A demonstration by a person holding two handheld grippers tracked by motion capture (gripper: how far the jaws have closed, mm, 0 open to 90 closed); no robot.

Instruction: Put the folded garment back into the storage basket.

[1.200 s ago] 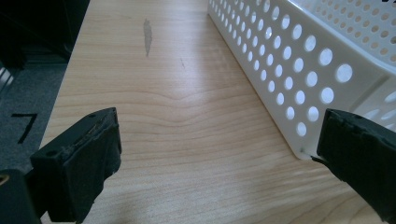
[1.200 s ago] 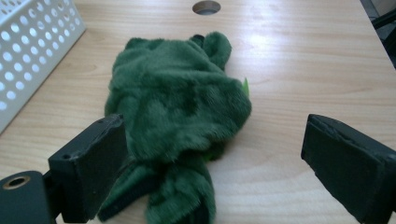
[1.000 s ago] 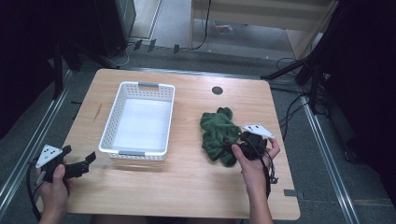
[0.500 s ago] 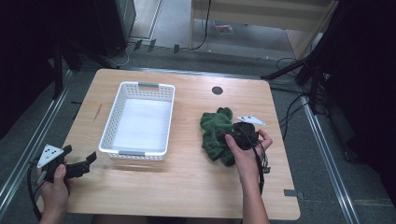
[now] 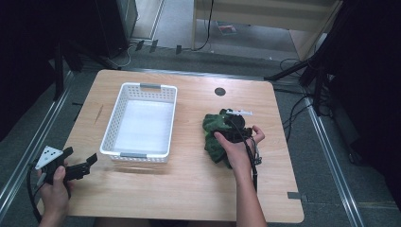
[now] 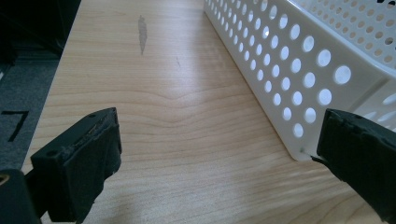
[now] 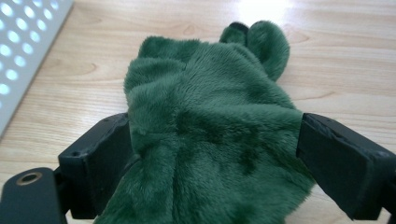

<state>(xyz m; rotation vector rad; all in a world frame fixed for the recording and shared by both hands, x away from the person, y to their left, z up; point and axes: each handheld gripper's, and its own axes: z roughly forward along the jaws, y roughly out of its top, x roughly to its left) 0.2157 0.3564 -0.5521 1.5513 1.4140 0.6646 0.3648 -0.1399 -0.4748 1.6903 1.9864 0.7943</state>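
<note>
A dark green plush toy (image 5: 213,137) lies crumpled on the wooden table, right of centre. My right gripper (image 5: 232,126) is lowered onto it from the near right. In the right gripper view the plush (image 7: 205,107) fills the gap of the right gripper (image 7: 210,163), whose jaws stand wide apart against its two sides, open. A white perforated basket (image 5: 142,86) sits left of centre with nothing in it. My left gripper (image 5: 79,164) hovers at the table's near left corner, open. Its jaws frame bare wood in the left gripper view (image 6: 219,158), the right one near the basket's corner (image 6: 280,60).
The table (image 5: 189,189) has a round cable hole (image 5: 220,91) at the back. Dark stands and cables crowd the floor to the right, and metal rails run along both sides. Bare wood lies between basket and plush and along the near edge.
My right hand has moved left and forward, bringing its gripper over the plush so the jaws now straddle it. The left gripper has stayed where it was.
</note>
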